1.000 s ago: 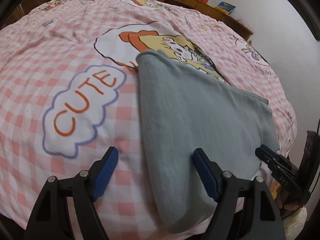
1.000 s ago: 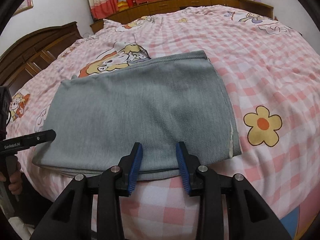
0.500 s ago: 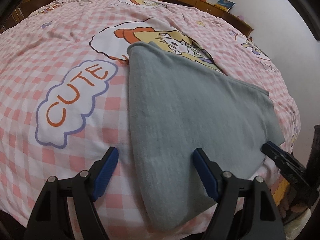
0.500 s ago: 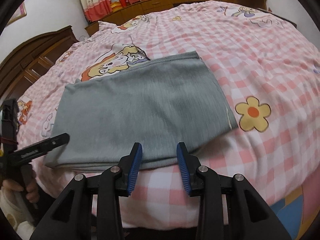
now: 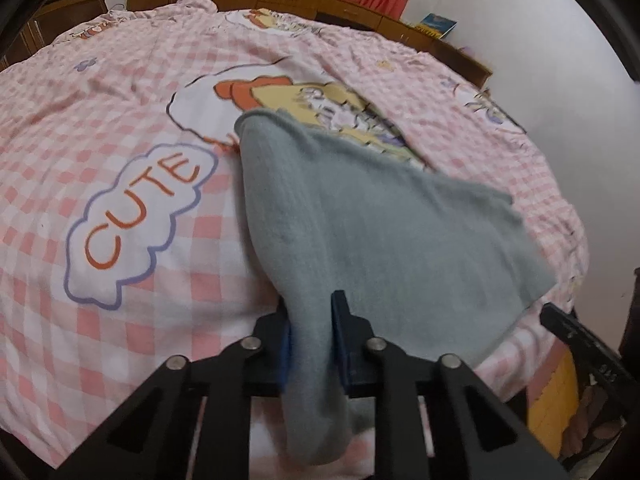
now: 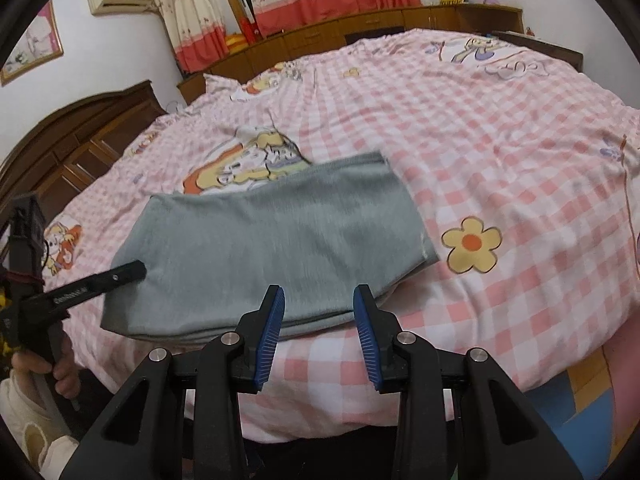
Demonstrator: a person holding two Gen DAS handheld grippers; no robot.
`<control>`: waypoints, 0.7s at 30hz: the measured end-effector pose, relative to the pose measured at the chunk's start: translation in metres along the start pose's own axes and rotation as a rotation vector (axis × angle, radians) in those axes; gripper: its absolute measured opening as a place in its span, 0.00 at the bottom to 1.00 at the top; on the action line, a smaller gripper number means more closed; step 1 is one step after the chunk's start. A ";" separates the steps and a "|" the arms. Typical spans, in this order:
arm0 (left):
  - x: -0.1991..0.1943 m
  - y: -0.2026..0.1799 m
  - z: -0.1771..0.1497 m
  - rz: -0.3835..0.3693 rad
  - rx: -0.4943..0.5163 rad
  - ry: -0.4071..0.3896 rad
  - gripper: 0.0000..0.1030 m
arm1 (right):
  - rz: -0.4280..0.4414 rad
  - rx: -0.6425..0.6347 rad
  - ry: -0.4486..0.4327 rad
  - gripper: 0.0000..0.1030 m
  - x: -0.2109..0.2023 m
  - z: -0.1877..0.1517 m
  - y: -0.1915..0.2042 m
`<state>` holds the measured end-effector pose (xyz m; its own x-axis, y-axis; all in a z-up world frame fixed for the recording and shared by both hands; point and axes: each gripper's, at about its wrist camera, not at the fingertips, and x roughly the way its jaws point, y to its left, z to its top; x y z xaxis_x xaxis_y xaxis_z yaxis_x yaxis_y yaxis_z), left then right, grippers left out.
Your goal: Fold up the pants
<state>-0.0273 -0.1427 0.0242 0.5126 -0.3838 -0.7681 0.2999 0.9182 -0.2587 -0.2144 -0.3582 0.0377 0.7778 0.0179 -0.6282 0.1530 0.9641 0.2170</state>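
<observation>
- Closing fast: the left gripper [image 5: 310, 334], wide apart half a second back, has now clamped its blue pads on the near left corner of the grey pants [image 5: 380, 232], cloth bunched between the jaws and hanging off the bed edge.
- Left side of the scene: a "CUTE" cloud print [image 5: 136, 220] on the pink checked bedspread [image 5: 100, 92], just beside the pants' left edge.
- Centre: the pants lie already folded into a flat stack near the front of the bed, long axis running left to right across both grippers, the far edge over a cartoon print [image 6: 248, 164].
- Right of that: the right gripper [image 6: 319, 334] sits low at the near hem, jaws parted to a middling gap, holding nothing, the hem just ahead of its tips.
- Both tools point forward over the bed; seen from the right wrist, the left one reaches in level from the side.
- Judgement: the left end is the one held, so the fold likely carries that end rightward along the long axis toward the flower print [image 6: 472, 244].
</observation>
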 end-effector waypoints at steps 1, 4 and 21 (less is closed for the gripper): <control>-0.005 -0.003 0.002 -0.005 0.008 -0.007 0.15 | 0.003 0.004 -0.009 0.36 -0.003 0.000 -0.002; -0.024 -0.019 0.011 -0.026 0.056 -0.037 0.14 | 0.013 0.021 -0.032 0.36 -0.010 0.000 -0.009; 0.000 -0.198 0.061 -0.066 0.398 0.085 0.12 | -0.002 0.175 -0.072 0.36 -0.021 -0.012 -0.078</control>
<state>-0.0379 -0.3307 0.1114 0.4190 -0.4159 -0.8071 0.6260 0.7762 -0.0751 -0.2496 -0.4302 0.0252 0.8178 -0.0089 -0.5754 0.2537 0.9030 0.3466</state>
